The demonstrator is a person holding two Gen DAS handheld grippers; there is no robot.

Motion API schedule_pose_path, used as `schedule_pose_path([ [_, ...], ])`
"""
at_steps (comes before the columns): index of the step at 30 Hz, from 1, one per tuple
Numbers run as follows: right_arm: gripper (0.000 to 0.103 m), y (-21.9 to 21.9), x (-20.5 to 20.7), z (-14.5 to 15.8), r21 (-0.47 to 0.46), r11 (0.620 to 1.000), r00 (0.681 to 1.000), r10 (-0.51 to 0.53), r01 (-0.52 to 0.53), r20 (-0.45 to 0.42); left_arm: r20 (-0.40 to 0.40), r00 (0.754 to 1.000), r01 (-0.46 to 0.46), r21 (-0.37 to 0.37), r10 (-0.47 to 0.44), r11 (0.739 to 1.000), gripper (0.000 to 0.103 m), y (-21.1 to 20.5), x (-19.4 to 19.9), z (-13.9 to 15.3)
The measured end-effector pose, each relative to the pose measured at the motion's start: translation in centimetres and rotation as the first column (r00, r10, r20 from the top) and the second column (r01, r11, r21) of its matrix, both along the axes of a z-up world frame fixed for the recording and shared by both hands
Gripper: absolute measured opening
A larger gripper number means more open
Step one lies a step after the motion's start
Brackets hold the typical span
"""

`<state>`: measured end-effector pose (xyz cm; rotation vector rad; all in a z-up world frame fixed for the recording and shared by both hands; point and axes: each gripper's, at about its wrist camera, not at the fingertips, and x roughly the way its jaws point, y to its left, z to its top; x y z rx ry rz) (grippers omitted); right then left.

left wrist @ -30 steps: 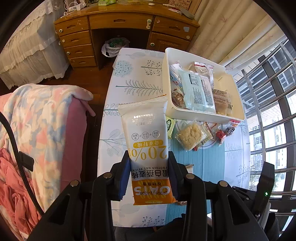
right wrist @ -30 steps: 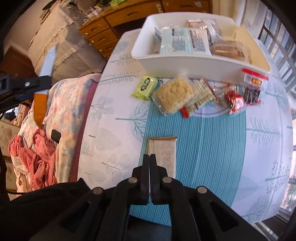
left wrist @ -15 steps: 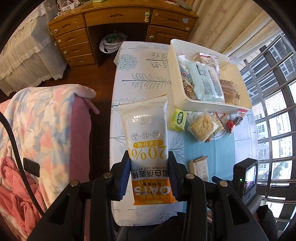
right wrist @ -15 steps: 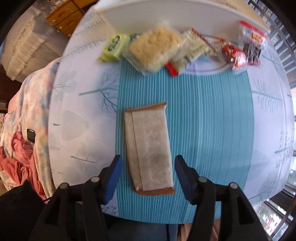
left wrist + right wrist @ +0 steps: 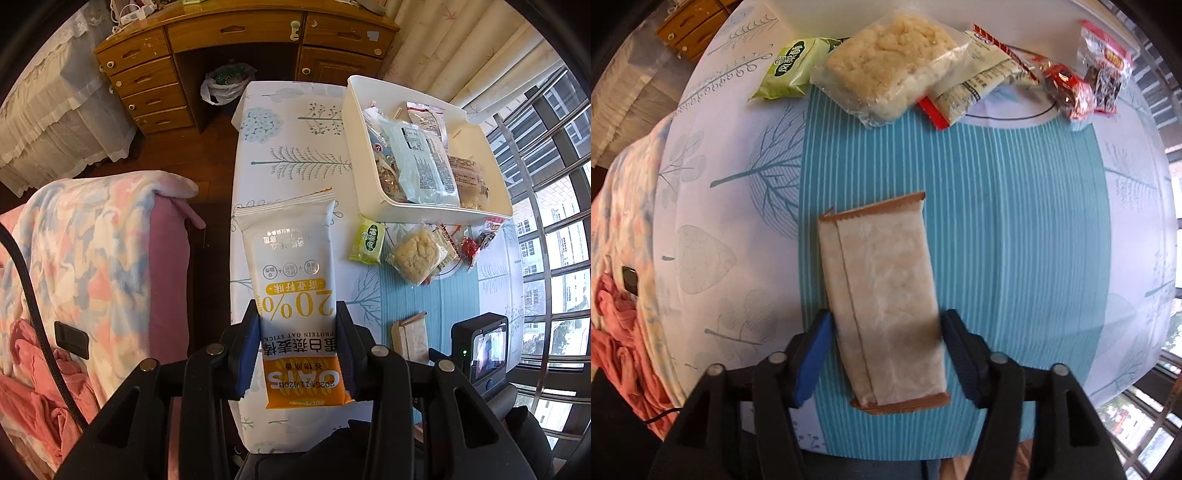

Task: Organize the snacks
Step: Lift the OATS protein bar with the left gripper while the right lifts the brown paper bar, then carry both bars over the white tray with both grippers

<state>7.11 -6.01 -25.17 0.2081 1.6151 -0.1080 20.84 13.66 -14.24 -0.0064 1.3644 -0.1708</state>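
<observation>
Snacks are being sorted from the tablecloth (image 5: pixel 997 229) into a white bin (image 5: pixel 373 192), and the work appears partly done. Nearest, the left gripper (image 5: pixel 299 347) is holding an oat bar (image 5: pixel 295 280) upright above the table's near edge, its jaws nearly closed and pressing both long sides of the white and orange wrapper. Beside it, the right gripper (image 5: pixel 884 354) is pointing straight down over a brown-edged bar (image 5: pixel 882 295) lying flat on the blue striped panel. Its jaws have just been closing in from a wider gap and are standing about half open, with the bar between them; the pads (image 5: pixel 812 354) are sitting just beside the wrapper's edges, and a firm grip cannot be confirmed.

Farther out, 5 packets are still waiting in a loose row just in front of the bin: a green packet (image 5: pixel 792 68), a rice cake (image 5: pixel 886 66), a red-trimmed sachet (image 5: pixel 975 81), a red candy (image 5: pixel 1067 92) and a dark packet (image 5: pixel 1108 77).

Farthest, the bin is already holding several packets, including a large pale blue one (image 5: pixel 421 162). Judged from this layout, 7 items are remaining outside the bin: 1 in hand, 1 being taken up, 5 untouched.
</observation>
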Motion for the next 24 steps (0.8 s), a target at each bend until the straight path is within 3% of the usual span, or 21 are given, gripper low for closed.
schedule_pose_path([
  [13,0.055,-4.8,0.5,1.4,0.154,0.988,0.999,-0.032,0.035,-0.022,0.013,1.0,0.014,-0.011,-0.014,1.0,0.036,-3.6,0.8,1.2],
  [24,0.055,-9.6,1.1,7.3,0.246,0.969,0.998,-0.021,0.005,0.063,0.049,0.999,0.012,-0.036,-0.01,0.999,0.036,-8.3,2.0,3.5],
])
